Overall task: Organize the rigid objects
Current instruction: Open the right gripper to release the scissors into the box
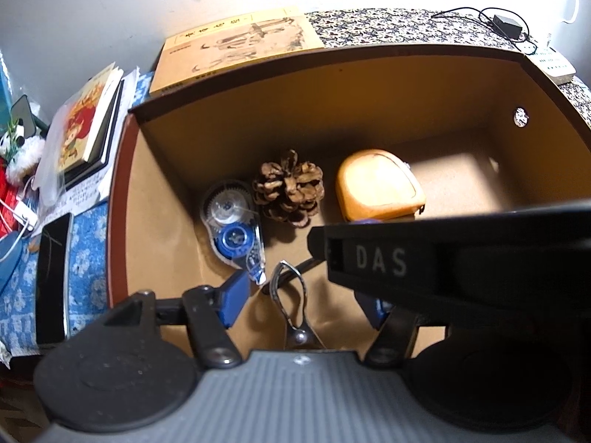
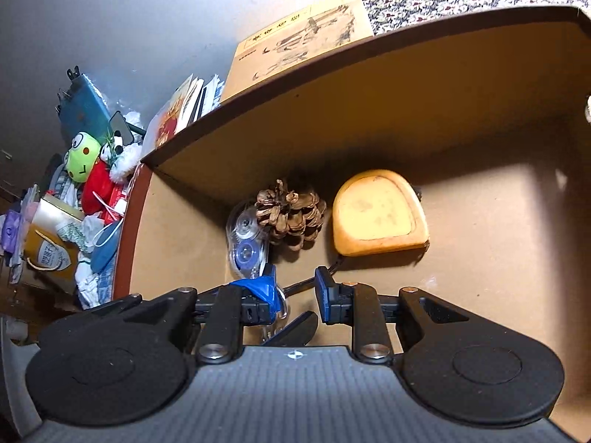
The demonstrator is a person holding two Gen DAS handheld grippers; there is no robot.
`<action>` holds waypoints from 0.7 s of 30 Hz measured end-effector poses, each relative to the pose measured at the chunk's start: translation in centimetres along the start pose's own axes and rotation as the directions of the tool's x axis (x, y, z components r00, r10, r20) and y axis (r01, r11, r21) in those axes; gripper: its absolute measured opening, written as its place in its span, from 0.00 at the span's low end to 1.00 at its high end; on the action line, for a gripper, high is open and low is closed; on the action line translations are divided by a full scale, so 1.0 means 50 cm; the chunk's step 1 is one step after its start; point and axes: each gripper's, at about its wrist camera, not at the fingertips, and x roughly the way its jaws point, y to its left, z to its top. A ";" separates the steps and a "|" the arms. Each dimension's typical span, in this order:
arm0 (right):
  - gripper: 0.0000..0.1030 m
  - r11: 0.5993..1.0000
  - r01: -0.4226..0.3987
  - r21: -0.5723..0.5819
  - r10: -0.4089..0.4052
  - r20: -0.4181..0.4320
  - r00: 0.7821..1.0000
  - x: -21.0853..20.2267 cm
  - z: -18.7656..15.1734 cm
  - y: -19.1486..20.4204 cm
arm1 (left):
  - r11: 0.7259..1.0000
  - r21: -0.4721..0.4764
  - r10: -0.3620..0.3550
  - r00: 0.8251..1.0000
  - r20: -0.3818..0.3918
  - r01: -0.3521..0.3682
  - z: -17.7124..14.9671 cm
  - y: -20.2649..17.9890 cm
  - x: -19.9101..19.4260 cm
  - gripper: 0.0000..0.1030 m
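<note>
A brown cardboard box [image 1: 155,199] holds a pine cone [image 1: 288,188], a clear and blue correction tape dispenser [image 1: 232,225] and a yellow tape measure [image 1: 380,186]. A silver metal tool [image 1: 291,302] with a thin black part lies on the box floor near the front. My left gripper [image 1: 303,304] is open, with its blue pads wide on either side of that tool. My right gripper [image 2: 295,291] hangs just above the same spot with a narrower gap, and the tool's black part [image 2: 295,326] shows between its fingers. No pad touches it.
A large tan book [image 1: 236,51] lies behind the box. Left of the box are stacked books [image 1: 88,129], a dark phone [image 1: 51,277], plush toys [image 2: 92,162] and loose clutter. A patterned cloth [image 1: 388,26] with a charger and cable is at the back right.
</note>
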 end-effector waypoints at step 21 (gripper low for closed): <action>0.06 0.999 0.047 -0.018 -0.046 0.047 0.998 -0.007 -0.009 0.007 | 1.000 -0.017 0.011 0.999 0.035 -0.010 -0.008 -0.004 -0.002 0.64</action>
